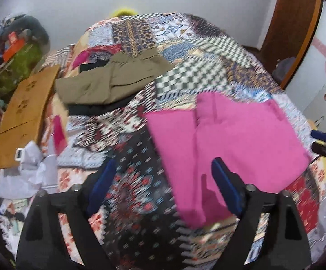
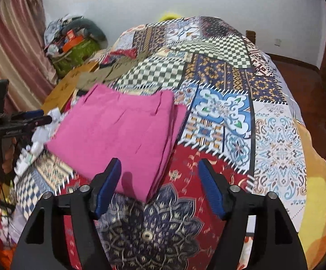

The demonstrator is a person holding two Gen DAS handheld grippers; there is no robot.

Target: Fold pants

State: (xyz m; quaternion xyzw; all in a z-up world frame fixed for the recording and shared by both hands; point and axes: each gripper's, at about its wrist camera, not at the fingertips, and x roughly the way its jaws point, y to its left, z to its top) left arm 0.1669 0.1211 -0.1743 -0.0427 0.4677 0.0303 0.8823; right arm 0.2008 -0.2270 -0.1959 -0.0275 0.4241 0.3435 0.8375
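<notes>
- At the far left of the left wrist view a brown cardboard sheet [image 1: 25, 114] lies along the bed's edge, with crumpled white paper [image 1: 31, 168] just below it.
- Next to the right, a pair of olive pants [image 1: 113, 78] rests folded on top of dark clothing near the head of the bed; I judge this a finished piece.
- The patchwork bedspread [image 1: 207, 51] covers the bed and carries everything.
- The left hand-held gripper [image 1: 163, 186] stands wide apart over the bedspread, nothing between its blue pads; its right pad [image 1: 228, 186] hangs over the near left corner of the pink pants [image 1: 230, 135] without clamping it.
- The pink pants lie flat on the bed as a compact rectangle with stacked layers showing at the near corner, between the two grippers, well apart from the olive pair.
- The right hand-held gripper [image 2: 158, 184] also stands open, empty, with the near corner of the pink pants [image 2: 122, 130] reaching toward the gap but not pinched.
- Judged from this, the folding of the pink pants looks essentially done: layers are aligned and both grippers are free of the cloth.
- What may be left is a last smoothing of the near corner, or moving the bundle to the folded stack; the frames are blurred, so fine creases cannot be told.
</notes>
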